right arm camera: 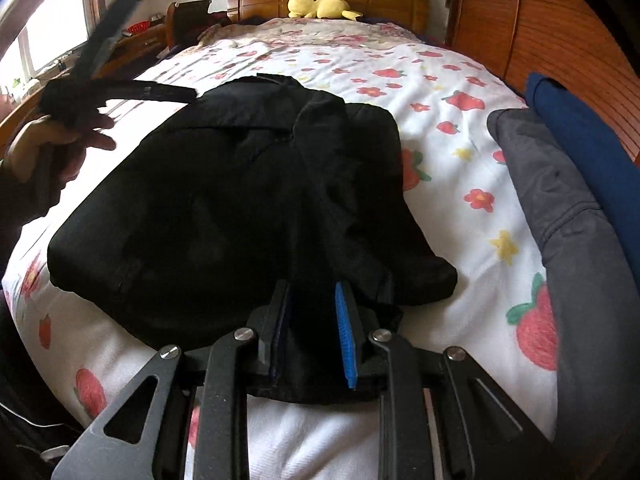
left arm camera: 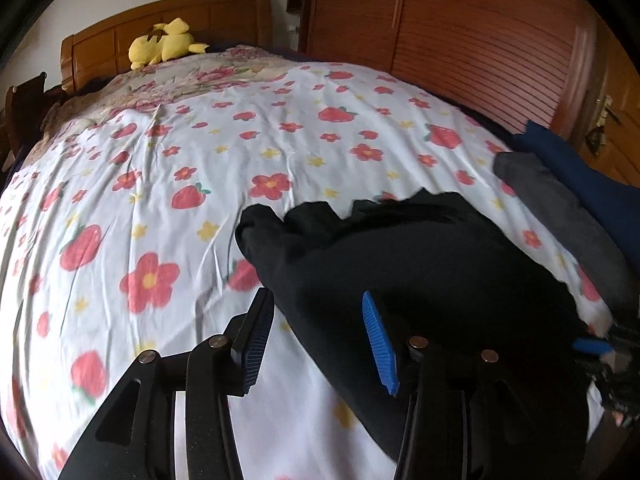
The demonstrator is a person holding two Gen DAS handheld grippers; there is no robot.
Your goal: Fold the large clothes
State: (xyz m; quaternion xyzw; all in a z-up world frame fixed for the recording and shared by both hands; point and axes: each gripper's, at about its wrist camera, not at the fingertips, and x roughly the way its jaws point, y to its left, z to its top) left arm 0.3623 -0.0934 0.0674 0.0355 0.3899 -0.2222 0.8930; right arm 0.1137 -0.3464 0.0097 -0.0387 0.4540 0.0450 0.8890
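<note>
No writing is readable anywhere; the left gripper (left arm camera: 316, 344) hangs with jaws apart and empty over the near left edge of the black garment (right arm camera: 224, 208) spread on the strawberry-print bedsheet (right arm camera: 440, 92), whose near hem the right gripper (right arm camera: 314, 332) pinches narrowly, its folds lost in darkness.

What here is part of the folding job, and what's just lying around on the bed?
Part of the job:
- black garment
- right gripper, jaws shut on the garment's near edge
- left gripper, jaws open, holding nothing

Just lying about:
- yellow plush toy
- grey garment
- blue garment
- strawberry bedsheet
</note>
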